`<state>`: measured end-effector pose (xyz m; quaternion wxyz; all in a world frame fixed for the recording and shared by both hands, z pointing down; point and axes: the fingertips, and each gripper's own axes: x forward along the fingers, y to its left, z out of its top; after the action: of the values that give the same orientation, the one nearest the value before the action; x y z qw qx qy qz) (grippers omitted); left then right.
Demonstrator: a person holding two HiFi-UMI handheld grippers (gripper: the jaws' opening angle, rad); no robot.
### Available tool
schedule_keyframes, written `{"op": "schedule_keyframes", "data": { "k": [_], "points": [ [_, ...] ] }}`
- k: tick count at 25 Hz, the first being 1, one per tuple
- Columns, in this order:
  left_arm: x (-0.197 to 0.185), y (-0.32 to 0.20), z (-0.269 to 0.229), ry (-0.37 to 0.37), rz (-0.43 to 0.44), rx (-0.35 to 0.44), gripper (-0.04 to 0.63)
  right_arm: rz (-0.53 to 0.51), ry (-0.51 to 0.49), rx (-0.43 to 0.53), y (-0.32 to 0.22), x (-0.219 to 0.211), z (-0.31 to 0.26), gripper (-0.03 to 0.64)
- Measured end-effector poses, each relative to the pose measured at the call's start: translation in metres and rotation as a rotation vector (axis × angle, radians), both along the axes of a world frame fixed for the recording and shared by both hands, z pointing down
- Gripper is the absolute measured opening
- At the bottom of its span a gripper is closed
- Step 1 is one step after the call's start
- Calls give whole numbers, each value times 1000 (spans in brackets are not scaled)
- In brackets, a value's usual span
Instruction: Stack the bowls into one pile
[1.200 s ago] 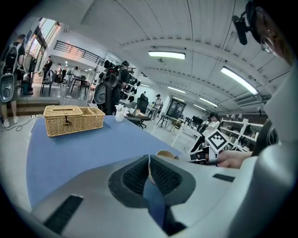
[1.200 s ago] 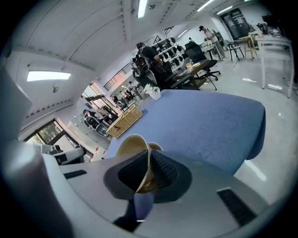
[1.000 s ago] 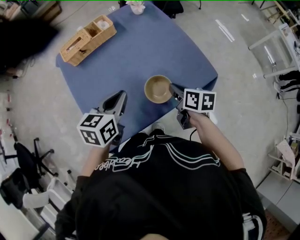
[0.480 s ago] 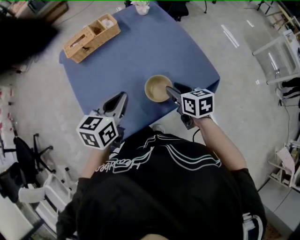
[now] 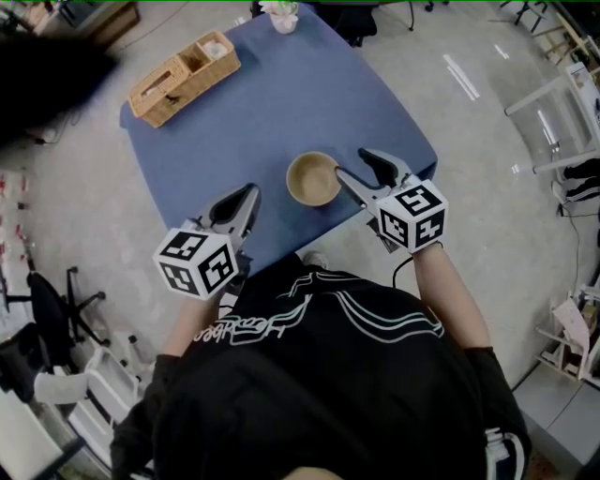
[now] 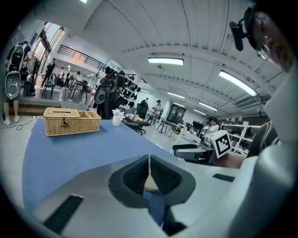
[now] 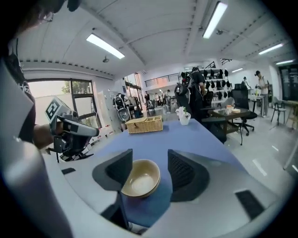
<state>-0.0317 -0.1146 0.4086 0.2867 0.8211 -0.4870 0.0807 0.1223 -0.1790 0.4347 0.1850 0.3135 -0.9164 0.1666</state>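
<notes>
Right now the tan round bowl [image 5: 313, 178] sits upright on the blue cloth-covered table [image 5: 272, 103], near the table's lower edge and a little right of centre in the head view. The right gripper [image 5: 354, 164] is just beside the bowl's right rim, at centre right of the frame. Its jaws have just been opening and now stand wide apart. In the right gripper view the bowl [image 7: 142, 179] shows low between the jaws of the right gripper [image 7: 150, 158], but neither pad presses on it.

The left gripper [image 5: 248, 194] hangs over the table's lower left edge, well apart from the bowl, its jaws closed together on nothing, as the left gripper view [image 6: 149, 160] shows.

A rectangular woven wicker basket [image 5: 183, 66] lies at the upper left of the table, and a small white flower pot [image 5: 284, 14] stands at its top edge.
</notes>
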Motion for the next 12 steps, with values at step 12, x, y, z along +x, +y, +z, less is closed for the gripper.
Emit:
{"op": "schedule_keyframes", "data": {
  "k": [12],
  "points": [
    [16,0,-48,30,61,107,31,-168,-292,153,31,-13,-95,51]
  ]
}}
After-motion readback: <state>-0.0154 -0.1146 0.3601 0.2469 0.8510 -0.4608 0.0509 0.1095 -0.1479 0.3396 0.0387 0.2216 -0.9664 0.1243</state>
